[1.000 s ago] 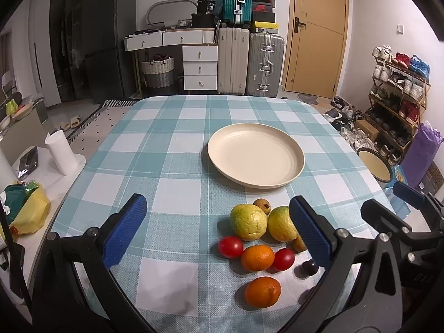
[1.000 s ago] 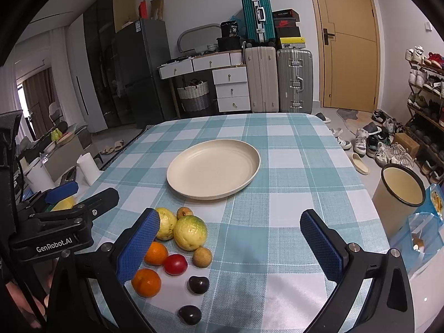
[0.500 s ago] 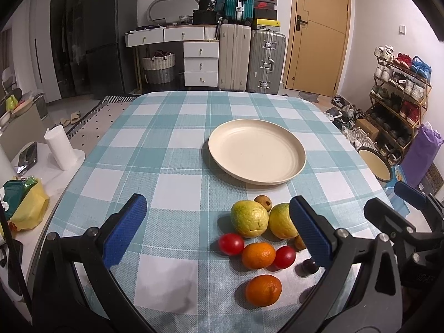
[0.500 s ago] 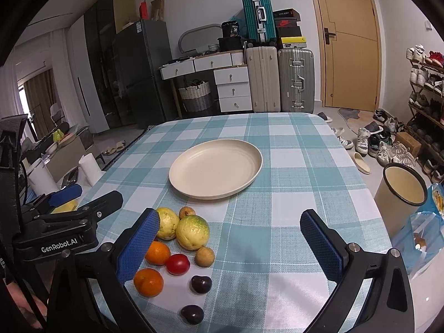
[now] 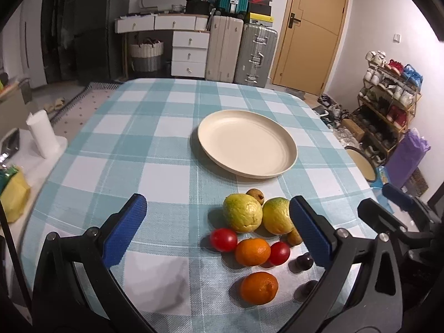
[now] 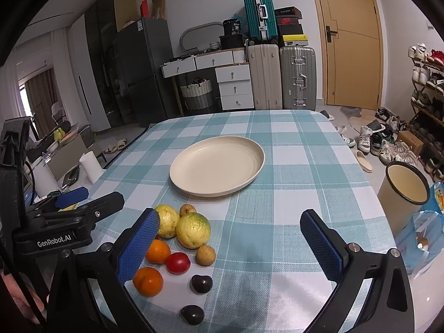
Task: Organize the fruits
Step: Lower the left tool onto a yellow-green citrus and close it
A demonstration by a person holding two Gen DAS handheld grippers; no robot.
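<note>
Left tongs [image 5: 219, 227] wide open, empty | right tongs [image 6: 230, 244] wide open, empty | fruit cluster [image 5: 249, 233] lies between left tongs' jaws, nearer them | plate [image 5: 247, 147] beyond

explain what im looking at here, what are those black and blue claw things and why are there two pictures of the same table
There is no robot here. A person holds one hand-held gripper in each hand, and each gripper carries a wide-angle camera looking forward along its two fingers. So you get two pictures of one table: one from the left gripper, one from the right gripper. The black arms with blue pads are those fingers. In the right view you can also see the left gripper's body from the side.

On the checked tablecloth sits an empty cream plate. Nearer the cameras lies a cluster of fruit: two yellow-green guavas, two oranges, two red tomatoes, some small brown fruits and two dark fruits.

Both grippers are open and hold nothing.
</note>
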